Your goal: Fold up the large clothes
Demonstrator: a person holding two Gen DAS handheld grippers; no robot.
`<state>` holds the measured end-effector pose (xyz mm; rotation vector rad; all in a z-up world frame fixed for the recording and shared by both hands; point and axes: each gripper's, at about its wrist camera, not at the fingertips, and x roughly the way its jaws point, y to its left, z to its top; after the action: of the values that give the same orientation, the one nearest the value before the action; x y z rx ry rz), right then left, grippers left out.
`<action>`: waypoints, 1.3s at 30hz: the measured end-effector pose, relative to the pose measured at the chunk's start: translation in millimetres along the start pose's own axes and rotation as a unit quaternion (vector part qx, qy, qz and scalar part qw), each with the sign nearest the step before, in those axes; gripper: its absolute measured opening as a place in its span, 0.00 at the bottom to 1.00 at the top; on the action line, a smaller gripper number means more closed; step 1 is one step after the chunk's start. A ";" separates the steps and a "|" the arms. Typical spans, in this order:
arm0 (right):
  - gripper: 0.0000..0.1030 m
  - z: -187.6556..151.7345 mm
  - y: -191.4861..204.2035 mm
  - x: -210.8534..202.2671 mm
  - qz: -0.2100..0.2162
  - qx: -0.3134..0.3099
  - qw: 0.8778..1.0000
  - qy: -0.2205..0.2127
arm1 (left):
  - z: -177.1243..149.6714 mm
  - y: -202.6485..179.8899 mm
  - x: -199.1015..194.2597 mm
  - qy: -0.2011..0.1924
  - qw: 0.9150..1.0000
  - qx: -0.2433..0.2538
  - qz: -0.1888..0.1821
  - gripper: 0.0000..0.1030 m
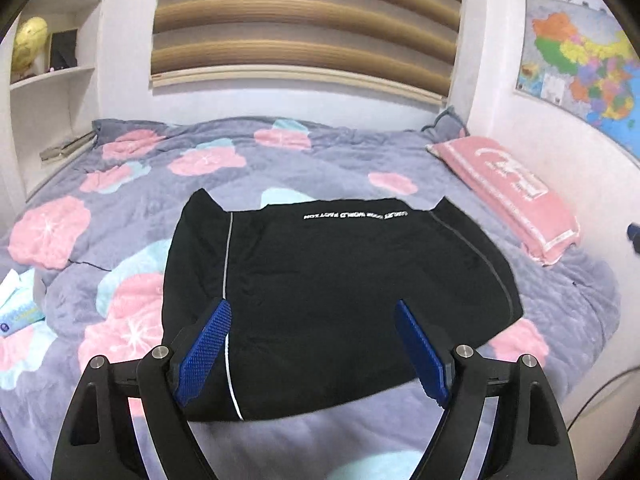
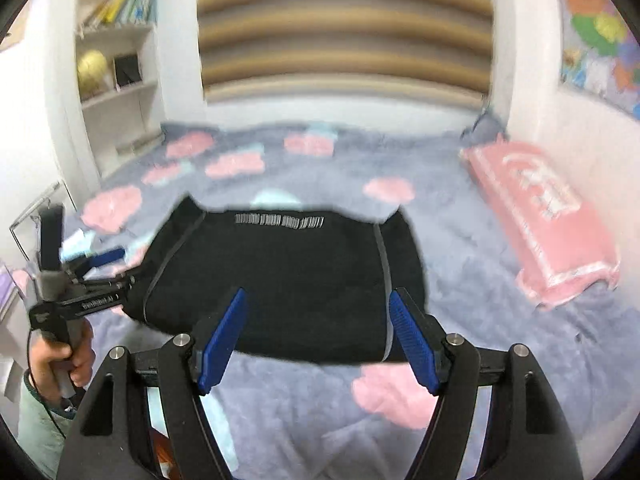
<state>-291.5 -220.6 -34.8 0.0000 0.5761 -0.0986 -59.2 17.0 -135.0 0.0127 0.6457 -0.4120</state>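
Left gripper point(image 1: 312, 344), right gripper point(image 2: 318, 338): agape, empty.

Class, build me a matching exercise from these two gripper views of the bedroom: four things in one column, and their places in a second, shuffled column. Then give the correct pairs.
Things:
1. black garment
2. pink pillow
3. map
4. yellow globe

Places:
A. on the right-hand wall
B. on the white shelf at left
C. spread mid-bed, beyond the open left gripper and right gripper
D. along the bed's right edge

Pairs: 1-C, 2-D, 3-A, 4-B
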 end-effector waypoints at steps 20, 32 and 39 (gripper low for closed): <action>0.80 -62.4 59.7 82.4 -0.024 -0.035 0.999 0.034 | -22.9 -33.0 -37.2 -0.024 0.991 0.010 0.134 0.82; 0.83 -61.1 67.3 105.1 -0.023 0.011 0.996 0.081 | -24.0 -35.6 -24.7 0.006 0.987 0.014 0.158 0.82; 0.83 -65.5 63.5 112.0 -0.025 0.021 0.995 0.093 | -27.0 -28.8 -10.2 0.038 0.989 -0.001 0.146 0.82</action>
<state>-227.8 -166.0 -152.3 0.0353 0.7601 -0.1604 -93.1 -1.9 -147.4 0.1204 0.7079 -0.1287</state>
